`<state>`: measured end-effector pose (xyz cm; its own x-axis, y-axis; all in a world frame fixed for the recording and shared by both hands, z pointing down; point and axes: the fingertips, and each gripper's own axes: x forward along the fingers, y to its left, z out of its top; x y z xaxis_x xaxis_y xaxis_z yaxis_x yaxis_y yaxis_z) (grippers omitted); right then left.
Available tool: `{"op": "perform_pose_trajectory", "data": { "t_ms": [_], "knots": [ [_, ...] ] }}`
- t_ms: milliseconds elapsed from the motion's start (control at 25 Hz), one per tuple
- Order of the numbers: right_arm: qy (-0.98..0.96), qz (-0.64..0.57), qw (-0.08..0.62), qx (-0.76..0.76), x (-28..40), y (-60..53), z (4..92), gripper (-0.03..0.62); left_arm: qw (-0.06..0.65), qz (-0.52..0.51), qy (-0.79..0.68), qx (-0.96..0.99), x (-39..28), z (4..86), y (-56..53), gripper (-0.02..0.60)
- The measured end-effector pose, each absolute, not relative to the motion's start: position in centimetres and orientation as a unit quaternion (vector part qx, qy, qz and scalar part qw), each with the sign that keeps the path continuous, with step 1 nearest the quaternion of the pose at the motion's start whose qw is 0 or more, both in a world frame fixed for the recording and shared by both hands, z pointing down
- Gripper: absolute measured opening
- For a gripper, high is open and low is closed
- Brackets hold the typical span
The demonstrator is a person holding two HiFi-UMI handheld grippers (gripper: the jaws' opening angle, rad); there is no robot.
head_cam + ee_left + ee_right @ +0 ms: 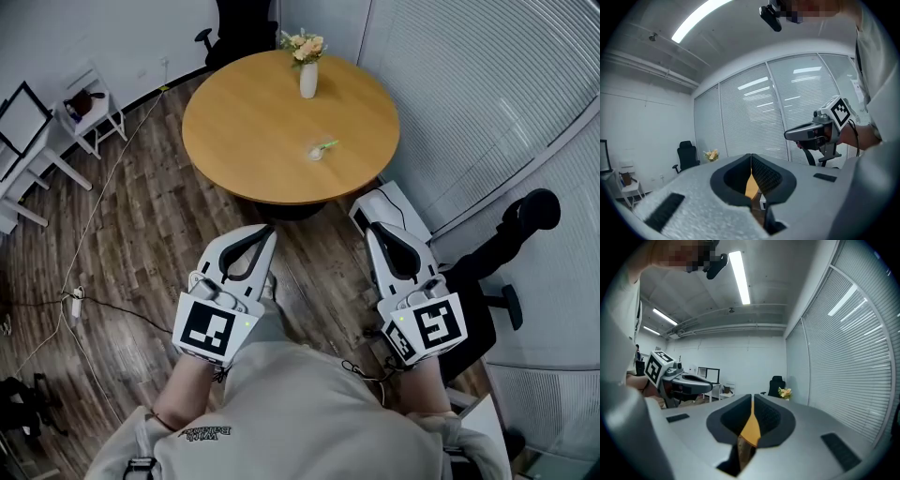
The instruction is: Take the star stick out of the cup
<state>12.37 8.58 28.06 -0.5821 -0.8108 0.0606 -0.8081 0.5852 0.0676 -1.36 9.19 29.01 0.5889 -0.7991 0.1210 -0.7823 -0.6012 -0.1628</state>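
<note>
A small clear cup (315, 152) with a green star stick (327, 145) leaning out of it stands on the round wooden table (253, 131), right of its middle. Both grippers hang over the floor in front of the table, well short of the cup. My left gripper (269, 229) is shut with nothing in it; in the left gripper view its jaws (751, 157) meet at the tip. My right gripper (368, 226) is also shut and empty, its jaws (753, 398) pressed together. Neither gripper view shows the cup.
A white vase of flowers (307, 64) stands at the table's far side. A black office chair (511, 239) is close on the right by the blinds. White furniture (89, 108) lines the left wall. Cables and a power strip (75, 305) lie on the wooden floor.
</note>
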Motion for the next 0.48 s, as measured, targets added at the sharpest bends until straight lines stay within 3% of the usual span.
{"op": "perform_pose_trajectory", "data": {
  "t_ms": [480],
  "knots": [
    [-0.888, -0.024, 0.073, 0.454, 8.6, -0.2, 28.5, 0.038, 0.04, -0.082, 0.428, -0.899, -3.8, 29.4, -0.6, 0.025]
  ]
}}
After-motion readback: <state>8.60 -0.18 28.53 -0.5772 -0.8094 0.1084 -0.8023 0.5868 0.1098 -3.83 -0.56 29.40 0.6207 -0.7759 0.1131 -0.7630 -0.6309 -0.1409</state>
